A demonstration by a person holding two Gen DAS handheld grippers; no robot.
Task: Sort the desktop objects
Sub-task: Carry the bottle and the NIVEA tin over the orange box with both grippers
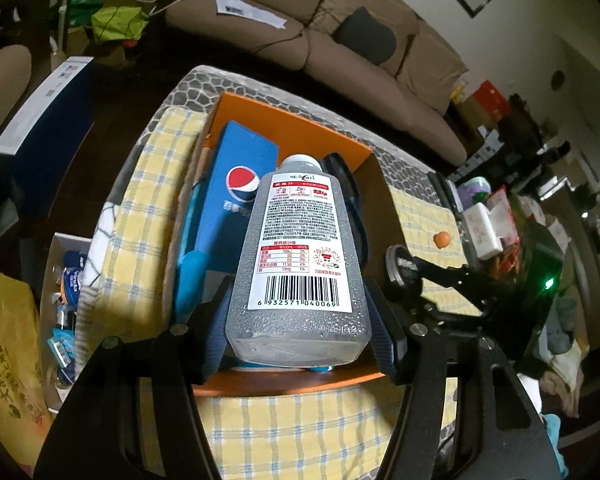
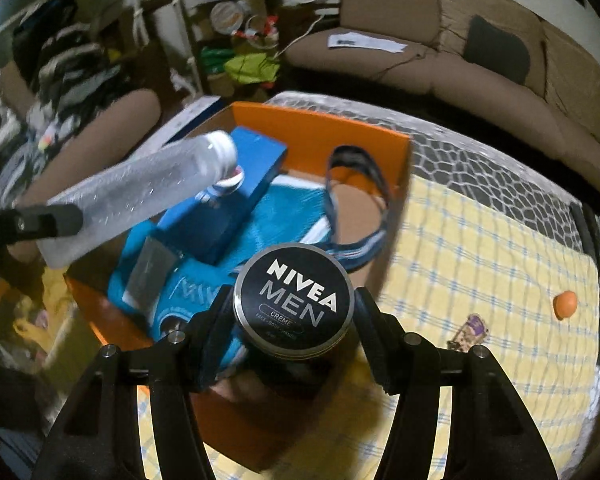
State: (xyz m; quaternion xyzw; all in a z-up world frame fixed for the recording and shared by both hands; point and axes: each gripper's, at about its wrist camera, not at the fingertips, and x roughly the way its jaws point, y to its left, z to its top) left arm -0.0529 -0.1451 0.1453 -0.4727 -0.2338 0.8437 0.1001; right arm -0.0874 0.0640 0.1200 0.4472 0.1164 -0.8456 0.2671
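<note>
**Carrying a bottle and a tin over the box**

Holding a clear bottle [image 1: 300,256] in the left gripper [image 1: 296,344], fingers [image 1: 216,340] closed against its lower sides, near the base, probably because the flat base end gives the widest bite. Hanging above the open orange box [image 1: 288,116] on the desk [image 1: 404,160], apparently not yet lowered in. Pointing cap-first away from the gripper, long axis running along the fingers toward the far wall of the box, label and barcode facing up. Showing in the right wrist view as a slanted shape, cap [image 2: 224,148] raised over the blue carton [image 2: 236,196], base down by the left fingers.

Gripping a round black tin [image 2: 294,300] in the right gripper [image 2: 294,340], fingers [image 2: 374,340] pressed to its rim on both sides, lid turned toward the camera. Hovering over the near edge of the box, above a turquoise pouch [image 2: 284,208] and beside a blue strap [image 2: 364,240]. No long axis to speak of here; flat faces fore and aft.

Likely bringing both in together to fill the free room beside the carton. Leaving a small orange ball [image 2: 566,304] and a little purple trinket [image 2: 470,330] out on the yellow checked cloth [image 2: 480,240], well apart from the box.
</note>
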